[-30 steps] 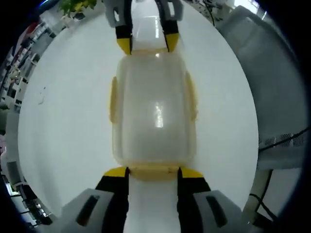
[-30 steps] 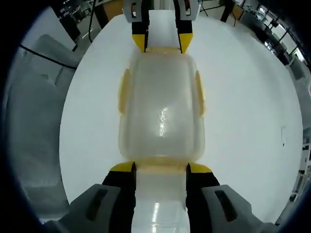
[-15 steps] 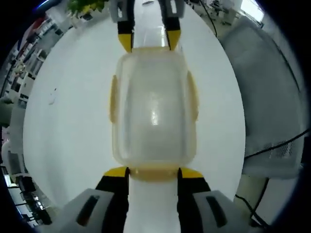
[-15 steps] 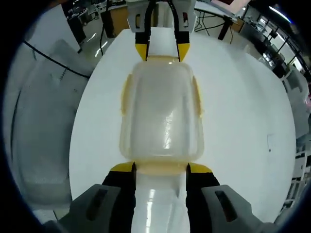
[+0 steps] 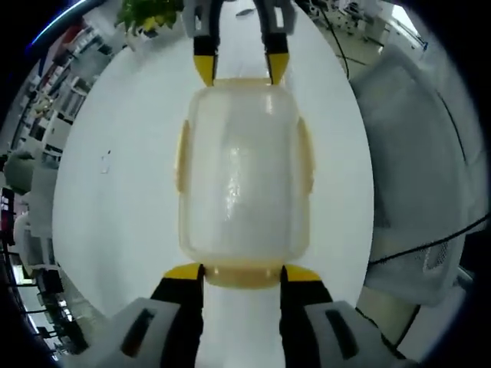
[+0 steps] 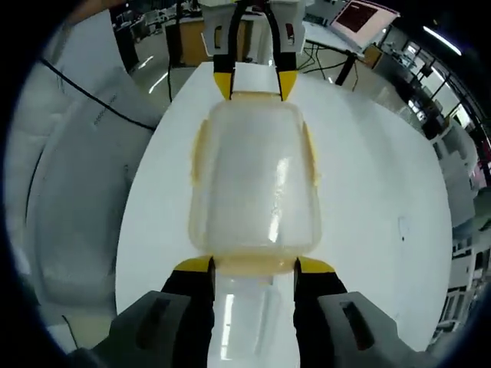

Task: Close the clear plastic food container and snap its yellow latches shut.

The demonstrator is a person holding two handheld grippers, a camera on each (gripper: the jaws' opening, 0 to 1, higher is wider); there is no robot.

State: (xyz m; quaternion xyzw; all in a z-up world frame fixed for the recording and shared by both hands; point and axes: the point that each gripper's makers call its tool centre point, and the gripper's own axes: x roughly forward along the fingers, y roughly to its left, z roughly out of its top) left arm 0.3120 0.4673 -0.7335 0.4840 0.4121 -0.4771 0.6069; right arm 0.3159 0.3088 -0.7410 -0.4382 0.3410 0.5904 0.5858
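Observation:
The clear plastic container (image 5: 244, 169) has its lid on and is held lengthwise between both grippers, above the white round table (image 5: 115, 199). Yellow side latches (image 5: 182, 157) lie flat against its long sides. My left gripper (image 5: 242, 270) grips the near end, its jaws on either side of the yellow end latch (image 5: 242, 276). The right gripper (image 5: 239, 69) holds the far end. In the right gripper view the same container (image 6: 255, 184) runs from my right gripper (image 6: 253, 264) up to the left gripper (image 6: 252, 84).
A grey fabric chair (image 5: 414, 153) stands beside the table (image 6: 368, 192), and the chair (image 6: 77, 176) also appears in the right gripper view. A green plant (image 5: 149, 11) and a monitor (image 6: 360, 15) stand beyond the table. A small dark mark (image 6: 402, 225) is on the tabletop.
The table shrinks and more of the room shows around it in both views. The container keeps its place between both grippers, so both have risen together with it.

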